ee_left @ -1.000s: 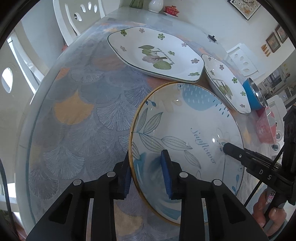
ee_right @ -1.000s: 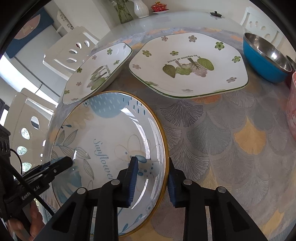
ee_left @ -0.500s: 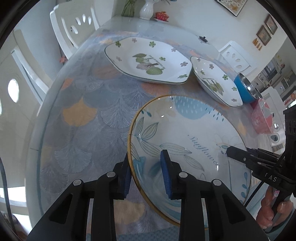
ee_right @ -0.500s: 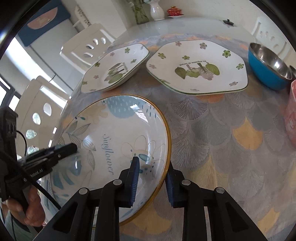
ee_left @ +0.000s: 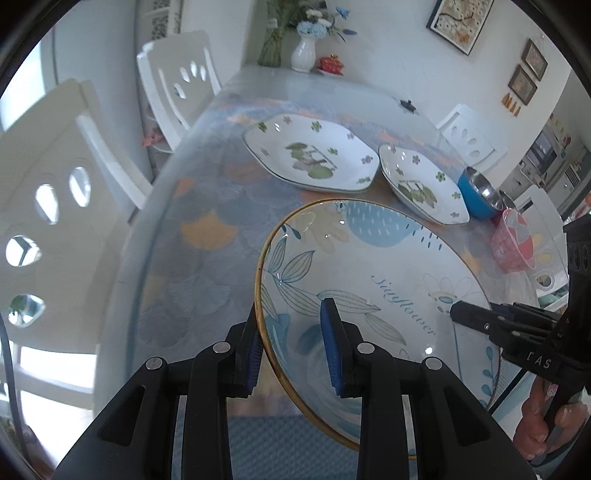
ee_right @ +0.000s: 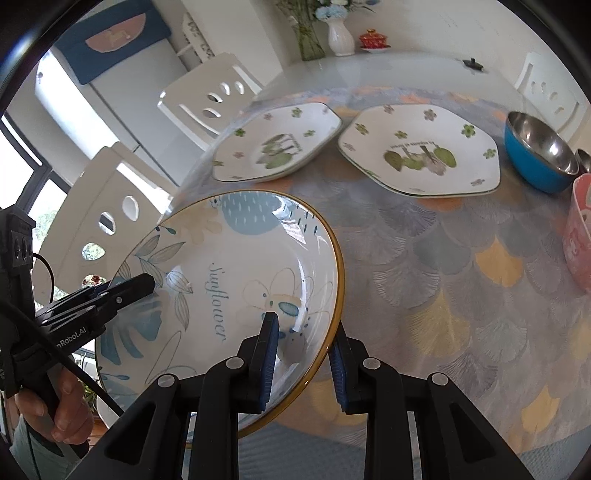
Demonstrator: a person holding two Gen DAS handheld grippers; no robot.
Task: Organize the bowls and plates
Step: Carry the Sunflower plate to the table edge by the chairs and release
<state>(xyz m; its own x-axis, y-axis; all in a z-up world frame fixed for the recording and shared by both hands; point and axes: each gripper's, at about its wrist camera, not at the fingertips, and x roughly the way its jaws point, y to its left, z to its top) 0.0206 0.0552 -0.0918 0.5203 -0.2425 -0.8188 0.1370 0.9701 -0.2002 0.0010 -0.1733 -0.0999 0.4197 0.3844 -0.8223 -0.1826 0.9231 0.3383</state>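
A round "Sunflower" plate with a gold rim and blue leaf print is held in the air between both grippers. My left gripper is shut on its left rim; it also shows in the right wrist view. My right gripper is shut on the plate's right rim and shows in the left wrist view. Two white hexagonal plates with green flowers lie on the table beyond: a large one and a smaller one.
A blue steel-lined bowl and a pink bowl stand at the right of the table. White chairs stand around it. A vase and a small red pot are at the far end.
Both grippers have lifted the Sunflower plate up and back toward the near table edge. The hexagonal plates look farther away now.
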